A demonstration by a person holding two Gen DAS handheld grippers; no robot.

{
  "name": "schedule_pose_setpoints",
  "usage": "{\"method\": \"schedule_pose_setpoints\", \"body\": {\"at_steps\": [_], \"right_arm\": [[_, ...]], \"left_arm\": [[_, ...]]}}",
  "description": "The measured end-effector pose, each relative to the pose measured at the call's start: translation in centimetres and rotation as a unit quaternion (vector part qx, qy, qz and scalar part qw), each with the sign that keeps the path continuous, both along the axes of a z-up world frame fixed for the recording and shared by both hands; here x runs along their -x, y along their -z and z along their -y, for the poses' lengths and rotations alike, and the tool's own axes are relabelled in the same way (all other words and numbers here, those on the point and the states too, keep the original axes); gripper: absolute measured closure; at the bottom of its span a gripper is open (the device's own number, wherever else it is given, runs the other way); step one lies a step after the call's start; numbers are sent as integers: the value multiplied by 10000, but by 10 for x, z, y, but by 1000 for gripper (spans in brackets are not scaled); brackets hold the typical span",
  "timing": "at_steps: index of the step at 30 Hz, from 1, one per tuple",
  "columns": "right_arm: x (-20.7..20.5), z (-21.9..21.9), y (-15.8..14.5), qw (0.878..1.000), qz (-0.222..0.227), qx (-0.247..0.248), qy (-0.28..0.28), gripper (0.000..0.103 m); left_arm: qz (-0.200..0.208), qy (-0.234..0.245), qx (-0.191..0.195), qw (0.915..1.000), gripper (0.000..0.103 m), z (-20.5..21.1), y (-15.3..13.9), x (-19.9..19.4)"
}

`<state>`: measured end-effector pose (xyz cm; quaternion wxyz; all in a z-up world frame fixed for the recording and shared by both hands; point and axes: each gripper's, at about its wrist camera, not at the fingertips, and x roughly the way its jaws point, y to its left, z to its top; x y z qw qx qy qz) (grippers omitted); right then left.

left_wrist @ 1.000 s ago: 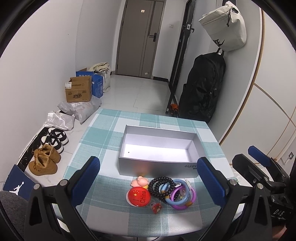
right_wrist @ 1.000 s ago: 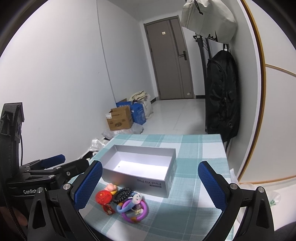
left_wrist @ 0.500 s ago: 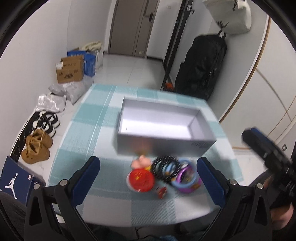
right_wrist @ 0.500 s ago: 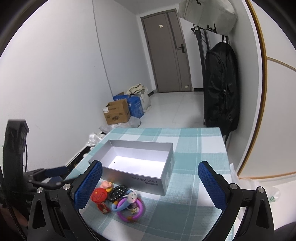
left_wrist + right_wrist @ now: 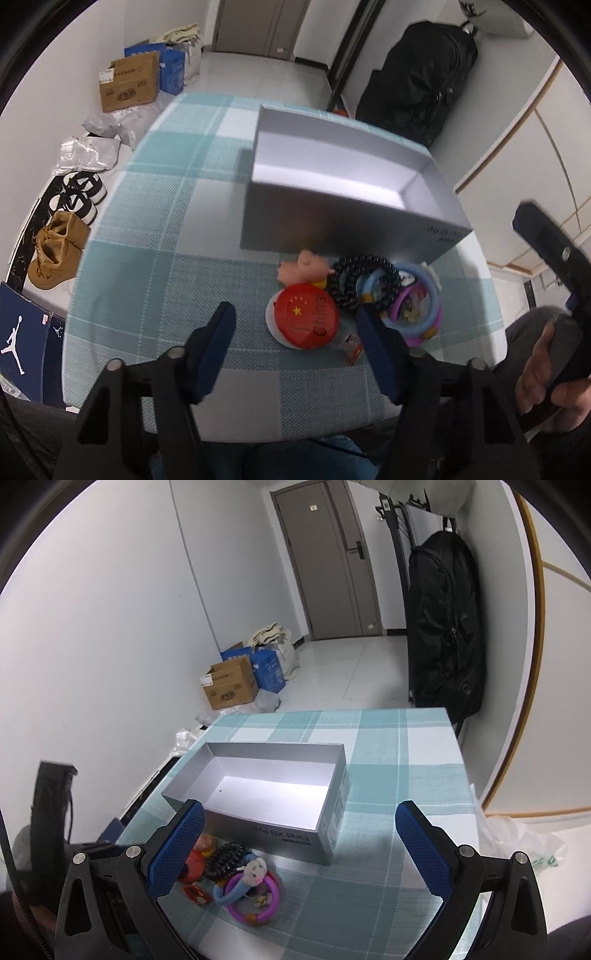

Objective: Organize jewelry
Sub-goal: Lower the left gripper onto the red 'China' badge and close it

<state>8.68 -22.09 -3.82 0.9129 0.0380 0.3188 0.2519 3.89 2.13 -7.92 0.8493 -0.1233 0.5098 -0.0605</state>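
Note:
An open silver box [image 5: 343,177] [image 5: 266,797] stands empty on the checked tablecloth. In front of it lies a small heap: a red round badge [image 5: 304,319], a pink figure [image 5: 303,267], a black bead bracelet [image 5: 360,280] [image 5: 225,858], a blue ring [image 5: 376,286], a purple ring [image 5: 417,314] [image 5: 255,901] and a small red charm [image 5: 352,347]. My left gripper [image 5: 299,347] is open just above the badge, fingers either side of it. My right gripper [image 5: 299,853] is open, higher up, in front of the box.
The table [image 5: 155,236] is small, with its edges near on every side. Shoes [image 5: 59,236], cardboard boxes [image 5: 129,86] and bags lie on the floor to the left. A black backpack [image 5: 443,627] hangs by the wall at the right.
My left gripper has tilted down and dropped toward the heap, and its fingers have come closer together. My right gripper has moved slightly forward and to the left.

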Motion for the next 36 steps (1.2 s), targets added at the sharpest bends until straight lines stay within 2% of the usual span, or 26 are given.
{"method": "schedule_pose_setpoints", "body": {"at_steps": [3, 5, 12, 14, 18, 21, 25, 27, 30, 31, 33, 35, 36], "right_arm": [[-2, -1, 0, 10000, -38, -68, -9, 0], [-2, -1, 1, 9999, -72, -91, -19, 0], [-3, 0, 0, 9998, -108, -185, 0, 0], [-4, 1, -1, 9997, -121, -198, 6, 0], [-2, 3, -2, 9997, -99, -225, 12, 0], [-2, 4, -2, 9997, -87, -225, 18, 0], [-3, 4, -2, 9996, -129, -236, 7, 0], [-2, 4, -2, 9996, -147, -233, -14, 0], [1, 1, -3, 9998, -100, -186, -26, 0], [1, 1, -3, 9998, -87, -174, -35, 0], [2, -1, -2, 9999, -70, -143, -46, 0], [3, -1, -2, 9999, -56, -135, -55, 0], [4, -1, -2, 9999, -50, -139, -59, 0]], "left_arm": [[-124, 71, 18, 9999, 61, 1, 2, -2], [-153, 82, 6, 9998, 66, 2, 2, -4], [-88, 31, 45, 9999, 78, 1, -1, -5], [-68, 29, 26, 10000, 79, 0, 1, -6], [21, 48, -296, 9995, 82, -5, 1, -8], [-7, 16, -303, 9995, 82, -10, 2, -7], [-77, -126, -324, 9994, 82, -17, 2, -6], [-156, -224, -547, 9981, 87, -20, 4, -6], [-253, -413, -551, 9973, 87, -29, 7, -6], [-281, -502, -661, 9962, 87, -31, 8, -4], [-295, -614, -437, 9967, 87, -38, 6, -2], [-100, -599, 145, 9980, 87, -41, -1, 2], [10, -548, 308, 9980, 81, -40, -5, 4]]}}
